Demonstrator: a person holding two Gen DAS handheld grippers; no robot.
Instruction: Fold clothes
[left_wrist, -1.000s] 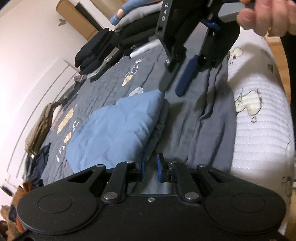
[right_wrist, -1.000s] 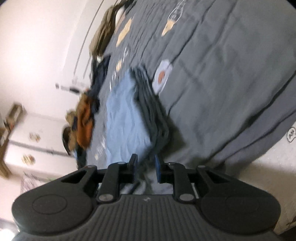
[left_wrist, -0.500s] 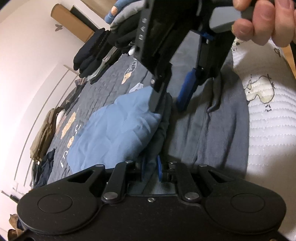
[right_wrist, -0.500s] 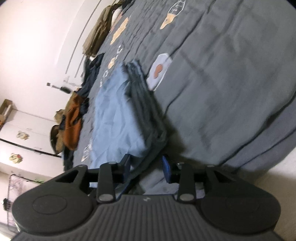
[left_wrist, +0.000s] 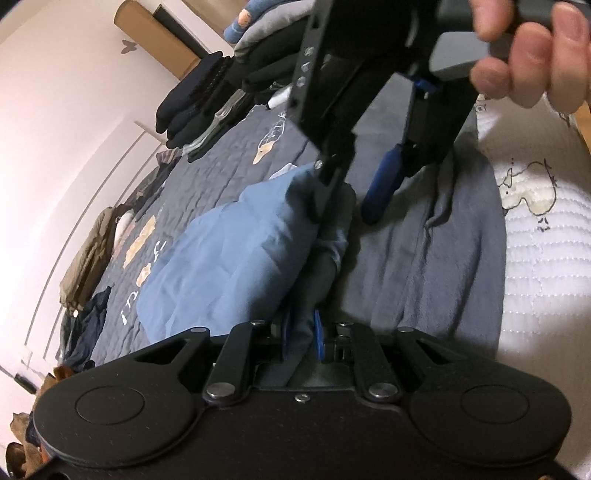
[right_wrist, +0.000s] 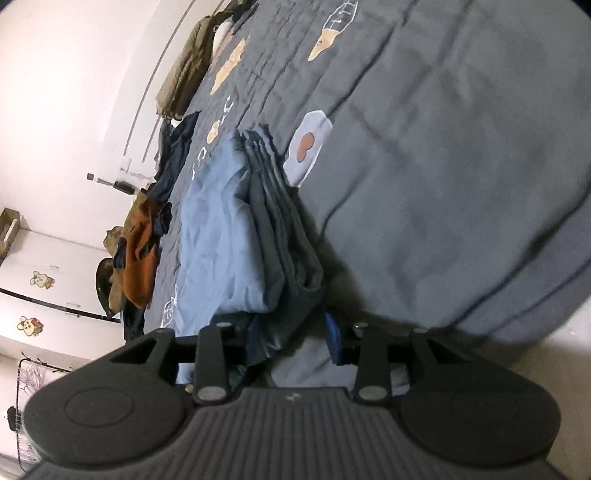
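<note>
A folded garment (left_wrist: 229, 266), light blue on top with grey layers along one side, lies on the grey quilt (left_wrist: 406, 266). My left gripper (left_wrist: 302, 338) is shut on its near edge, with cloth bunched between the blue pads. My right gripper (left_wrist: 345, 216), held by a person's hand (left_wrist: 528, 55), has come down at the garment's far corner. Its jaws stand apart, one finger on the blue cloth, the other over the quilt. In the right wrist view the garment (right_wrist: 218, 236) runs away from the right gripper (right_wrist: 291, 343); its corner lies loosely between the spread pads.
Stacks of folded clothes (left_wrist: 266, 55) and dark garments (left_wrist: 195, 99) sit at the bed's far end. An olive jacket (left_wrist: 88, 258) lies by the wall. A heap of orange and dark clothes (right_wrist: 140, 258) is beyond the garment. White quilted bedding (left_wrist: 546, 258) borders the quilt.
The right gripper has come down onto the garment's far corner and its jaws have spread. The garment's near edge now bunches higher between the left pads.
</note>
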